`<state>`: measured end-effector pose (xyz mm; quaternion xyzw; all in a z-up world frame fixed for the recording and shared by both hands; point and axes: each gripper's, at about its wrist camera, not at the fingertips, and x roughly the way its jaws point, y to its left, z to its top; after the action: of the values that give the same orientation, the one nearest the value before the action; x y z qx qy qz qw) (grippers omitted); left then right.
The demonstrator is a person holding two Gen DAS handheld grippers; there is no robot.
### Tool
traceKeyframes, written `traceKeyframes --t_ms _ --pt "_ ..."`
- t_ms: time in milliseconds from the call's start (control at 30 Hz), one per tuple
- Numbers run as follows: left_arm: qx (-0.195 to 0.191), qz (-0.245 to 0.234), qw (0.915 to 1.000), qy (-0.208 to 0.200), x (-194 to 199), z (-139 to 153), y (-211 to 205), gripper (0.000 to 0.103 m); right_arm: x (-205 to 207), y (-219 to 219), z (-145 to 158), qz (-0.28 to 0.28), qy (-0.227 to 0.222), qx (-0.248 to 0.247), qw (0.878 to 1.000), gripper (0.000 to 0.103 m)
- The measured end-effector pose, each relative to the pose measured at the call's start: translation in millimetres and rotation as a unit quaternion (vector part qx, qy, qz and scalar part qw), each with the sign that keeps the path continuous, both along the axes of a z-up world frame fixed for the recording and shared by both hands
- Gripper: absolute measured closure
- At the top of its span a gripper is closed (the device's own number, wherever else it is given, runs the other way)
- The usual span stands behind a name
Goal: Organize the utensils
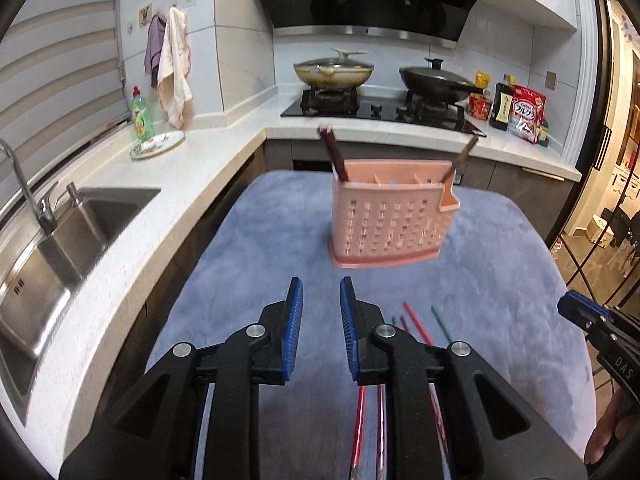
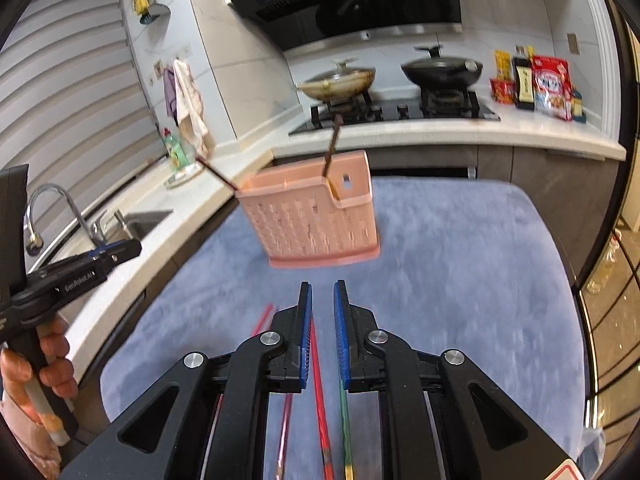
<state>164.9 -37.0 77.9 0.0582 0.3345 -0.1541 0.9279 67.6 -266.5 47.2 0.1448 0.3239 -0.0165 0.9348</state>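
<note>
A pink perforated utensil holder [image 1: 384,216] stands on a blue-grey cloth; it also shows in the right wrist view [image 2: 316,220]. Dark brown chopsticks [image 1: 333,154] lean out of its left end, and another dark stick [image 1: 464,158] leans out of its right end. Several coloured chopsticks, red and green [image 1: 420,324], lie on the cloth under the grippers; they also show in the right wrist view [image 2: 320,396]. My left gripper [image 1: 321,300] is open and empty above the cloth. My right gripper [image 2: 322,300] is open and empty above the loose chopsticks.
A white counter with a steel sink [image 1: 48,256] and tap runs along the left. A green bottle [image 1: 142,114] and plate stand behind it. A hob with two lidded pans [image 1: 334,70] and food packets [image 1: 524,110] lie at the back. The cloth [image 1: 500,248] ends at the right.
</note>
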Motion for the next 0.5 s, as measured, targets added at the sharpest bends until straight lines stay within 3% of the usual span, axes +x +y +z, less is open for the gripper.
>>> traceKeyframes --t_ms 267,500 --pt "0.024 0.016 0.9994 0.021 -35 -47 17 0.085 -41 11 -50 -0.007 0.053 -0.020 0.998 0.091" --pt "0.026 0.019 0.9972 0.068 -54 -89 32 0.085 -59 19 -92 -0.003 0.095 -0.009 0.995 0.091"
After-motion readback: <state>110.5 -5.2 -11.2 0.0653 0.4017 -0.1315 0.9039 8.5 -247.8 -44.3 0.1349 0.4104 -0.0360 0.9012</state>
